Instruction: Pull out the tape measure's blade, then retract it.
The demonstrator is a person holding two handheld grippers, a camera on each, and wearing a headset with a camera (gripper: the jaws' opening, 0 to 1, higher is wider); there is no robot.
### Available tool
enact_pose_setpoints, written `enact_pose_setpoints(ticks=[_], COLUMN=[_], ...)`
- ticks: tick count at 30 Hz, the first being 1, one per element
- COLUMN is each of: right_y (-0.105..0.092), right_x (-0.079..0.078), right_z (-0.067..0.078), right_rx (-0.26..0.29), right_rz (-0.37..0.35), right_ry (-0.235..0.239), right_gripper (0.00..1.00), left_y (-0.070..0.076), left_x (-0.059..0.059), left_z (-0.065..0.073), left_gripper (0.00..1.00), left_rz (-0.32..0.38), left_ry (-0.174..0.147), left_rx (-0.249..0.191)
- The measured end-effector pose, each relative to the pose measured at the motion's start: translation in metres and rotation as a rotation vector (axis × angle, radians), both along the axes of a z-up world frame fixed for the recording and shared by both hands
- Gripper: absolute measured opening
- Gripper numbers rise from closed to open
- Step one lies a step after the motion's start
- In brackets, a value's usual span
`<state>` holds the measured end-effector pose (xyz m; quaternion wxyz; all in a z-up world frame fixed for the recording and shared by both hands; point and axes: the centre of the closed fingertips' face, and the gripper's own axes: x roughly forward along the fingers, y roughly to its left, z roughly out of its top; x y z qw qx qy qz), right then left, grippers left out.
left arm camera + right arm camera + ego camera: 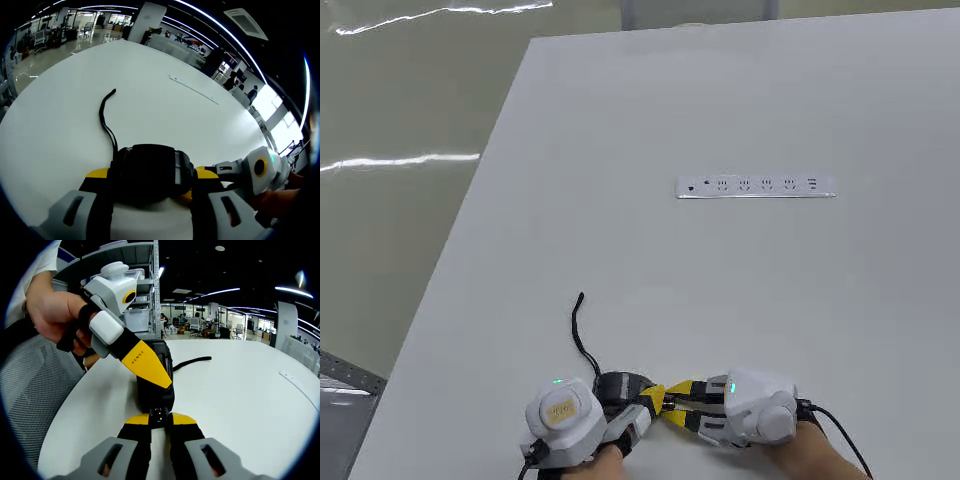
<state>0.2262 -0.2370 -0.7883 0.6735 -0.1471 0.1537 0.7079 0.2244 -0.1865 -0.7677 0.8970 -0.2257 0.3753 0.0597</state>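
We've got the tape measure (155, 372) at the desk's (720, 300) near edge, its case clamped in the left gripper (151, 186), with the right gripper's (160, 420) fingers pinched narrow on the blade tab (159, 413) just to its right, so we'd pull rightward.

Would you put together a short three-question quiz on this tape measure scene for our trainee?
1. True or false: the left gripper clamps the tape measure.
2. Where is the power strip? A: in a gripper's jaws. B: farther out on the table, apart from both grippers. C: under the tape measure.
3. Fill in: the tape measure's black ___ trails loose on the table.
Key: 1 true; 2 B; 3 strap.
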Motion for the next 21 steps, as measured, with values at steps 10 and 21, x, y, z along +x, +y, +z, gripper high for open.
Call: enact_pose_setpoints(ticks=[10,21], right_y=[0.0028,0.0009], right_x=[-0.0012,-0.0003], right_z=[0.0009,0.0000], right_rx=[-0.030,-0.006], right_rz=[0.048,0.026], right_ry=[-0.029,-0.011], right_gripper=[0.12,0.14], left_y=[0.0014,0.0013], left_x=[-0.0002,-0.0009], left_z=[-0.0009,-0.0002], left_gripper=[0.61,0.61], left_rz=[-0.005,0.000], left_ry=[-0.004,-0.010], left_rx=[0.010,0.000])
